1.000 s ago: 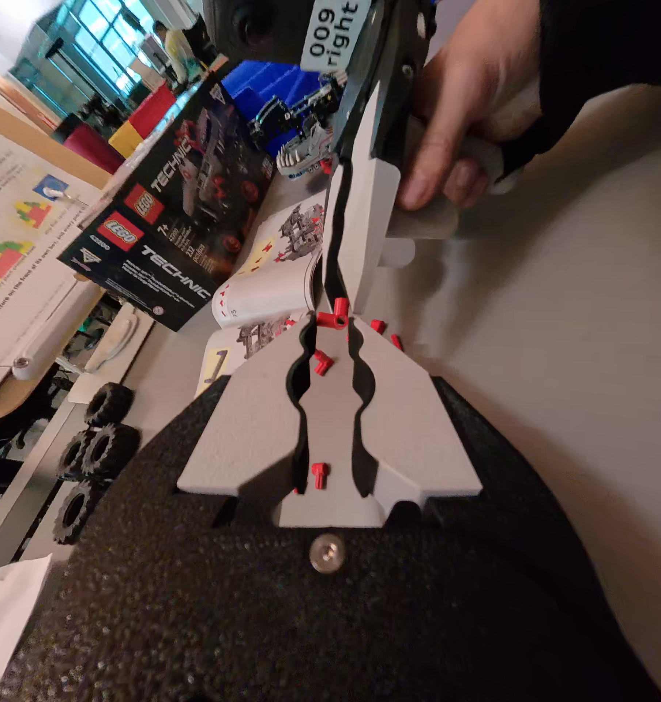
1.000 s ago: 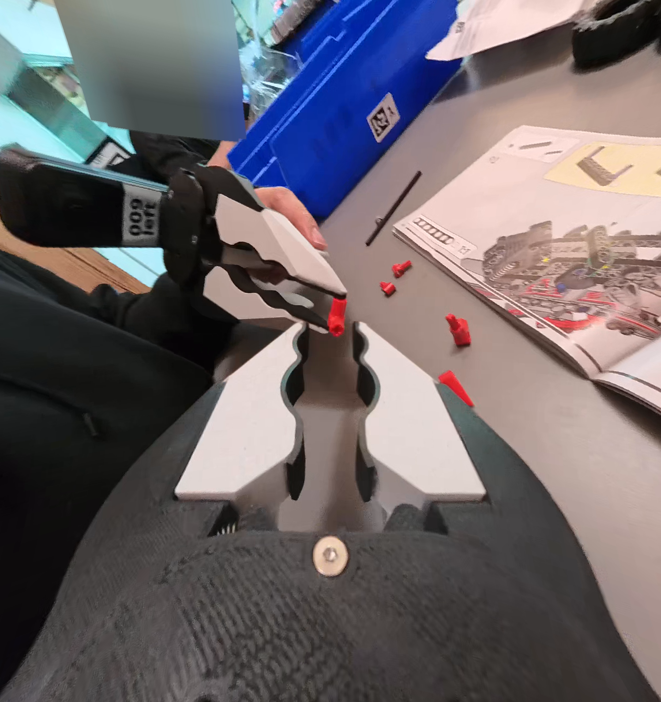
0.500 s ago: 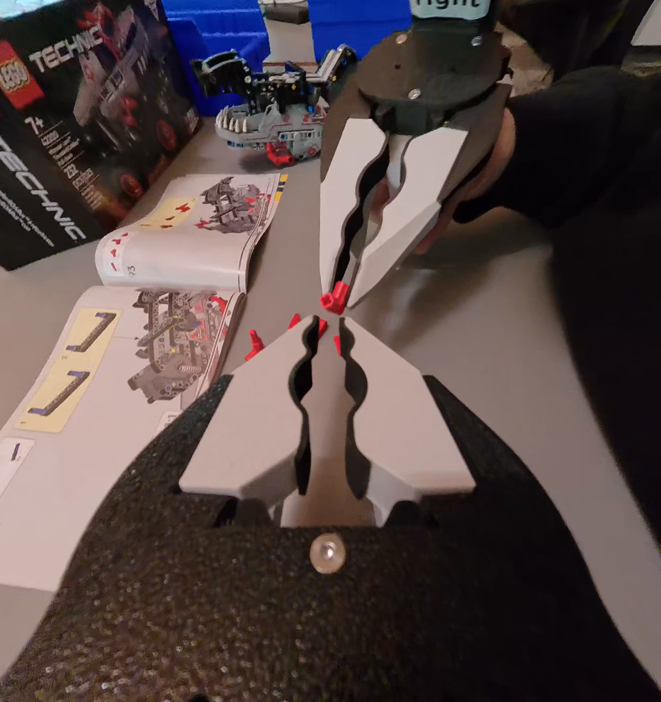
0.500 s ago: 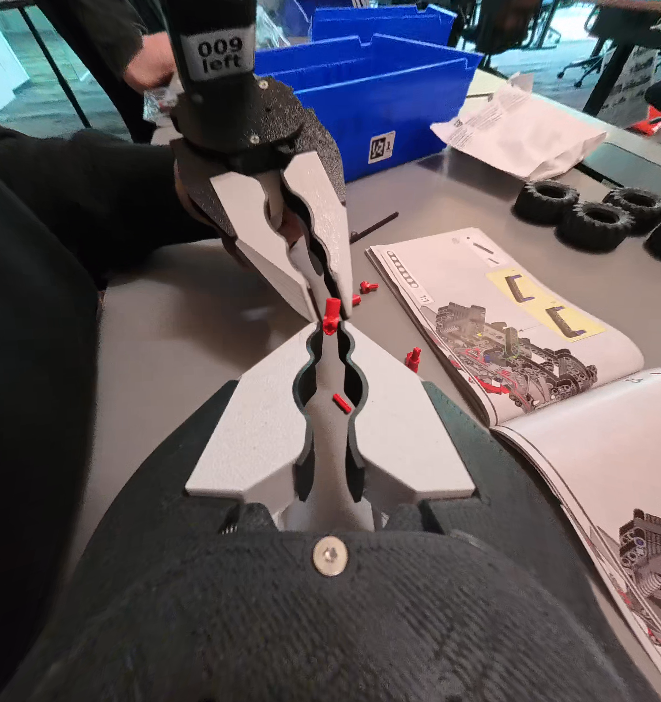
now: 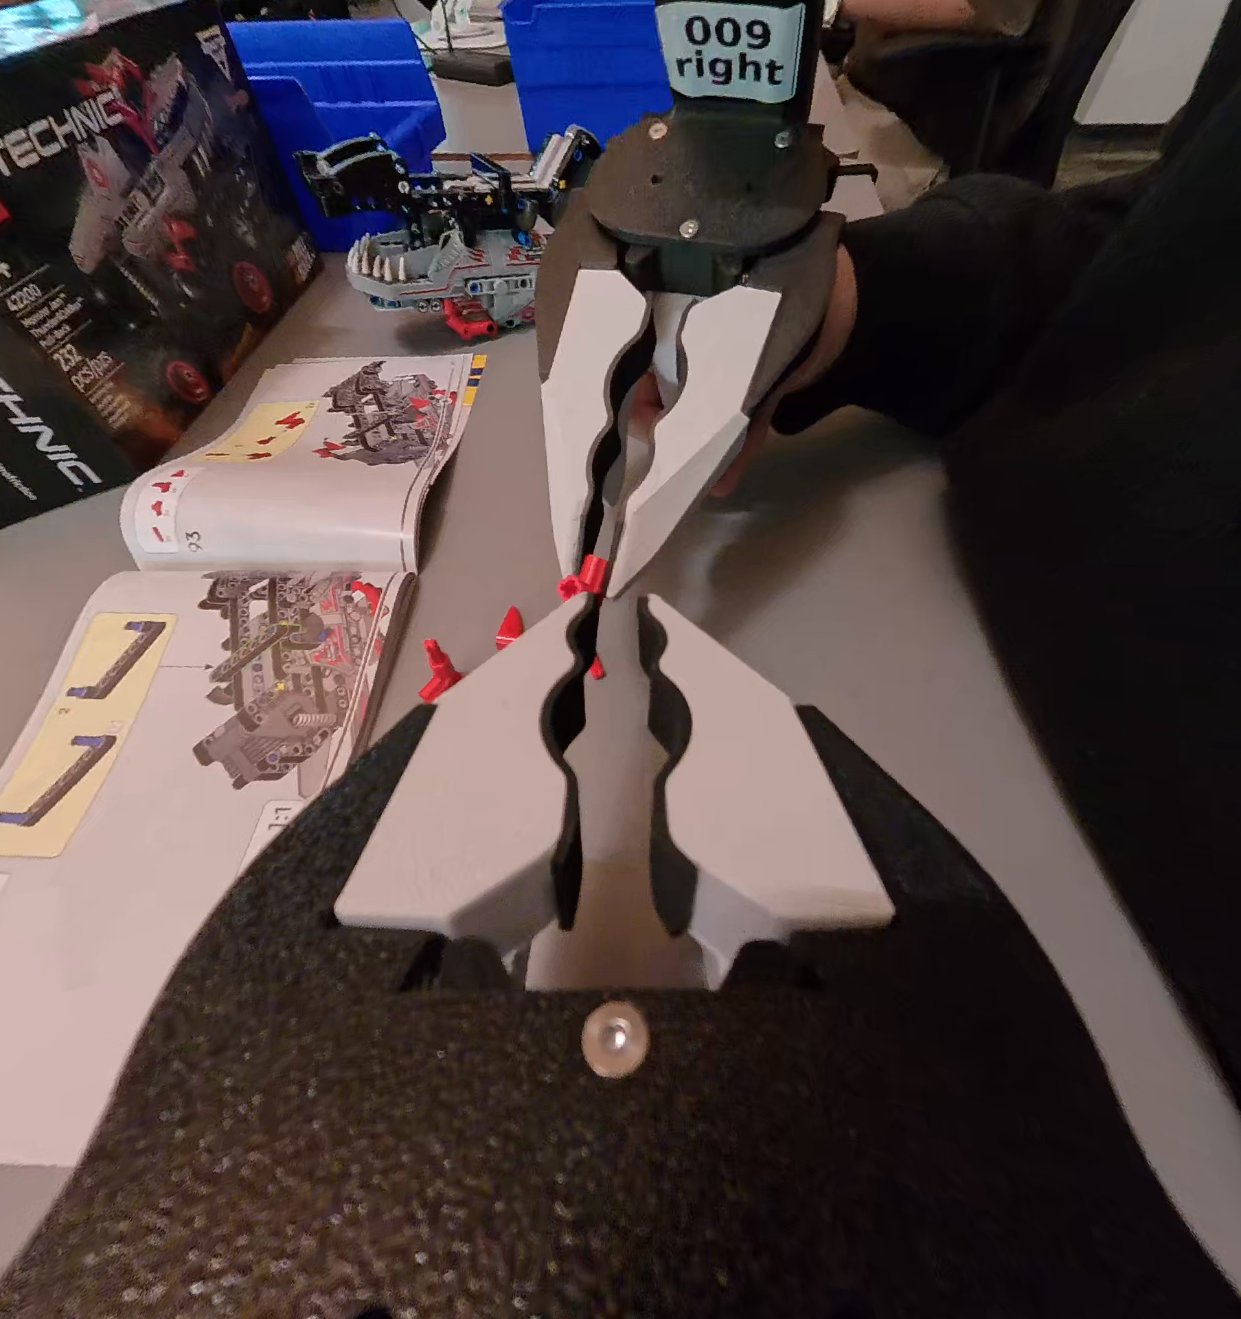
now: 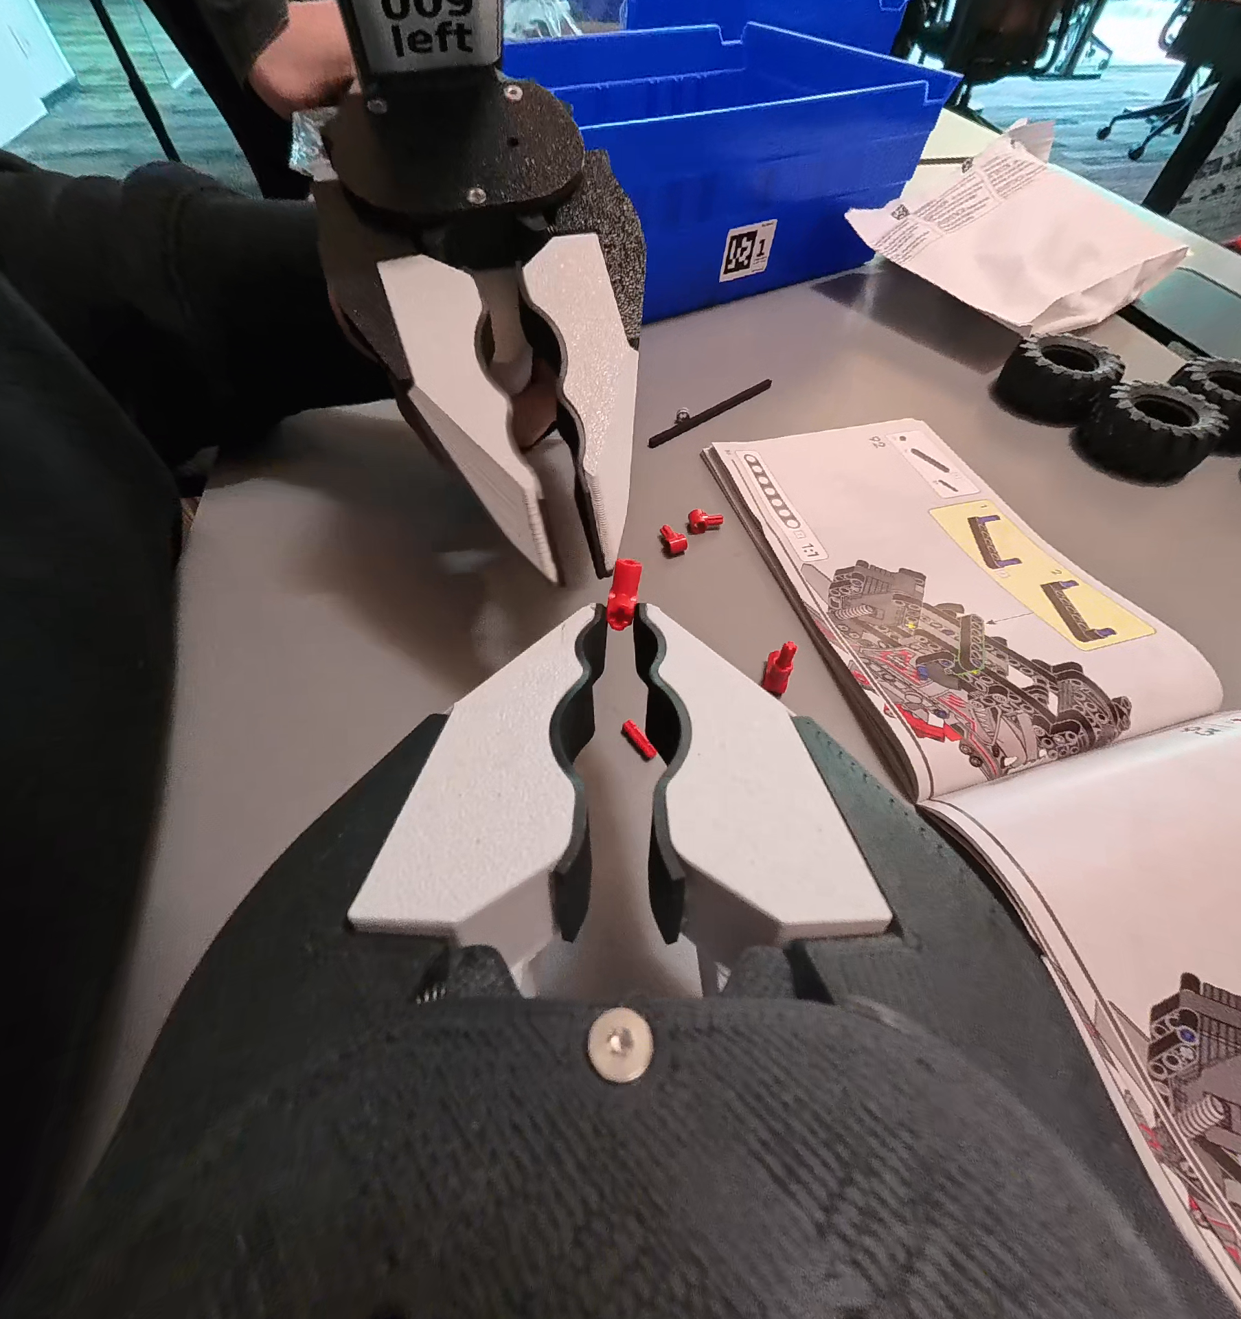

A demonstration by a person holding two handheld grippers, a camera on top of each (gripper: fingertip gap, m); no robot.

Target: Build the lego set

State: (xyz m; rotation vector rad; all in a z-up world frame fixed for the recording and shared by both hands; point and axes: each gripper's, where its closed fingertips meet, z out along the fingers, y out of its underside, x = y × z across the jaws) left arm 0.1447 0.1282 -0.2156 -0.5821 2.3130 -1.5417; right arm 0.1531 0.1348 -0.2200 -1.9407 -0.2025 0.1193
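- Right gripper (image 6: 621, 607): fingertips clamped on a red peg (image 6: 622, 594), above the table (image 6: 332, 642).
- Left gripper (image 5: 614, 599): jaws apart, empty, tips just short of the peg.
- Booklet (image 6: 960, 607) edge lies right of the right gripper; bare table left.

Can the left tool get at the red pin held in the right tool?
Probably yes: the left tool is open with its tips just beside the red pin, whose upper end sticks out of the right tool, with nothing between them.
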